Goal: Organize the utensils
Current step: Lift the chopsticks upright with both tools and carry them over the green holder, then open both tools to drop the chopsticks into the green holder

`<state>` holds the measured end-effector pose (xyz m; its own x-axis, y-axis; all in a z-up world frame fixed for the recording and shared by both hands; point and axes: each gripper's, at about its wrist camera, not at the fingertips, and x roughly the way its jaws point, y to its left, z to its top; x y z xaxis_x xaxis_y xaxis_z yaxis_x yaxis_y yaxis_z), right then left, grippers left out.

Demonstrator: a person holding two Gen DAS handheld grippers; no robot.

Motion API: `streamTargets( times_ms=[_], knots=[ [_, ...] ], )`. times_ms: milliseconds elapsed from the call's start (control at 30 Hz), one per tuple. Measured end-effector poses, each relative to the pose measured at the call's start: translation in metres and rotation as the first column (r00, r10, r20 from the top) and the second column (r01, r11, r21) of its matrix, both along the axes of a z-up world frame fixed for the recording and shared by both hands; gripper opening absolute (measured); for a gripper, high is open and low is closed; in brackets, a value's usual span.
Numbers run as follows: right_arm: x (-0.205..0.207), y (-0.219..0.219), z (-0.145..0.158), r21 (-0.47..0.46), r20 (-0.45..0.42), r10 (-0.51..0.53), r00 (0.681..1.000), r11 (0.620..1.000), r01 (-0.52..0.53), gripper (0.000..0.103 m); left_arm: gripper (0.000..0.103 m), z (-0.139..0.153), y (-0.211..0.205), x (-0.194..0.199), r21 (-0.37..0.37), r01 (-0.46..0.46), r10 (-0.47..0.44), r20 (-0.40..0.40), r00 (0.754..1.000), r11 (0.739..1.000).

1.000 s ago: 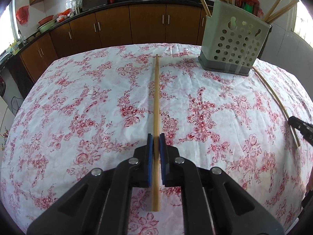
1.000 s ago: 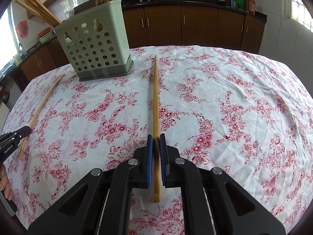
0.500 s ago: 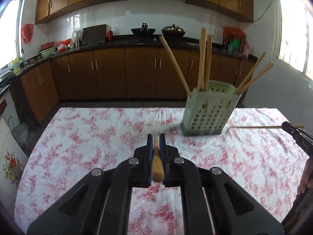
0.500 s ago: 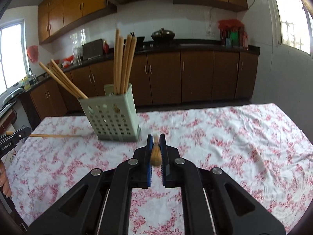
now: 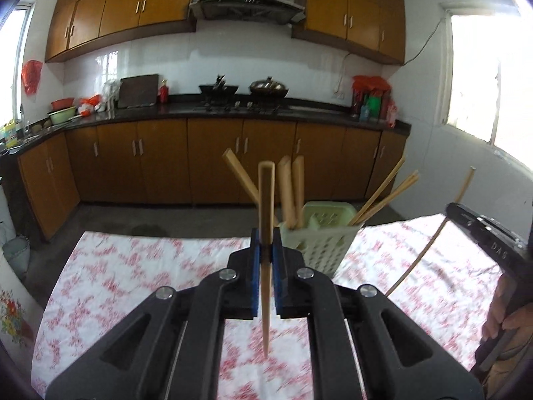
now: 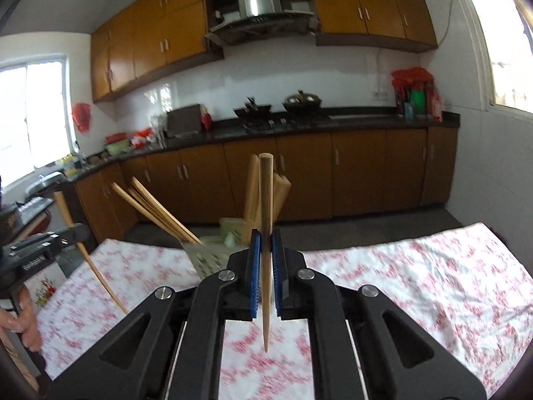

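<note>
My left gripper point(image 5: 265, 250) is shut on a wooden chopstick point(image 5: 266, 206) that stands nearly upright above the table, thick end up. My right gripper point(image 6: 265, 250) is shut on a second chopstick point(image 6: 266, 200), held the same way. The pale green perforated utensil holder point(image 5: 319, 240) stands on the floral tablecloth just behind and right of the left gripper, with several chopsticks in it. In the right wrist view the holder point(image 6: 213, 253) sits just left of the fingers. The right gripper point(image 5: 448, 208) and its chopstick point(image 5: 429, 246) show at the left view's right edge.
The floral tablecloth point(image 5: 133, 266) covers the table, whose far edge drops to a grey floor. Brown kitchen cabinets point(image 5: 213, 166) and a dark counter with pans lie beyond. A person's hand point(image 6: 23, 313) grips the left tool's handle at the right view's left edge.
Both grippers have risen from the tablecloth and tilted up, each lifting its chopstick off the cloth. The chopsticks now stand nearly upright, and the holder sits lower in both views.
</note>
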<state>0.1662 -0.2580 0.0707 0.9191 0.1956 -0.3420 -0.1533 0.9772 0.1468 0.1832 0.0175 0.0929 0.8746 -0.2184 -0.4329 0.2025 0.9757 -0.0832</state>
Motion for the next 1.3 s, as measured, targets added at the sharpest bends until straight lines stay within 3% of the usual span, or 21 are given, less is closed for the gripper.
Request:
streamTargets(
  times_ms=[333, 533, 700, 933, 1033, 1100, 1167, 1233, 1300],
  knots=[
    [0.006, 0.024, 0.063, 0.037, 0.237, 0.013, 0.971, 0.999, -0.023, 0.008, 0.008, 0.069, -0.034, 0.029, -0.092, -0.004, 0.023, 0.197, 0.98, 0.996],
    [0.031, 0.026, 0.064, 0.061, 0.288, -0.025, 0.957, 0.998, 0.008, 0.008, 0.008, 0.095, -0.05, 0.055, -0.161, -0.054, 0.103, 0.313, 0.944, 0.986],
    [0.052, 0.024, 0.047, 0.066, 0.266, -0.034, 0.963, 0.998, 0.017, 0.008, 0.008, 0.088, -0.066, 0.082, -0.142, -0.09, 0.137, 0.367, 0.92, 0.986],
    [0.06, 0.02, 0.025, 0.055, 0.186, -0.022, 0.982, 0.998, 0.012, 0.008, 0.008, 0.045, -0.069, 0.116, -0.147, -0.08, 0.116, 0.255, 0.96, 0.986],
    [0.058, 0.018, 0.025, 0.06, 0.166, -0.016, 0.986, 0.998, 0.007, 0.01, 0.018, 0.041, -0.062, 0.115, -0.154, -0.078, 0.113, 0.234, 0.966, 0.985],
    [0.054, 0.016, 0.029, 0.06, 0.167, -0.021, 0.986, 0.998, 0.011, 0.019, 0.034, 0.041, -0.053, 0.107, -0.155, -0.084, 0.12, 0.243, 0.963, 0.984],
    [0.047, 0.013, 0.035, 0.062, 0.18, -0.025, 0.983, 0.998, 0.014, 0.03, 0.038, 0.047, -0.046, 0.096, -0.157, -0.085, 0.124, 0.257, 0.959, 0.984],
    [0.036, 0.01, 0.043, 0.057, 0.198, -0.031, 0.98, 0.998, 0.02, 0.031, 0.043, 0.053, -0.036, 0.079, -0.154, -0.091, 0.13, 0.267, 0.955, 0.984],
    [0.021, 0.006, 0.05, 0.054, 0.212, -0.041, 0.976, 0.998, 0.03, 0.041, 0.054, 0.056, -0.028, 0.064, -0.145, -0.105, 0.141, 0.271, 0.952, 0.984]
  ],
)
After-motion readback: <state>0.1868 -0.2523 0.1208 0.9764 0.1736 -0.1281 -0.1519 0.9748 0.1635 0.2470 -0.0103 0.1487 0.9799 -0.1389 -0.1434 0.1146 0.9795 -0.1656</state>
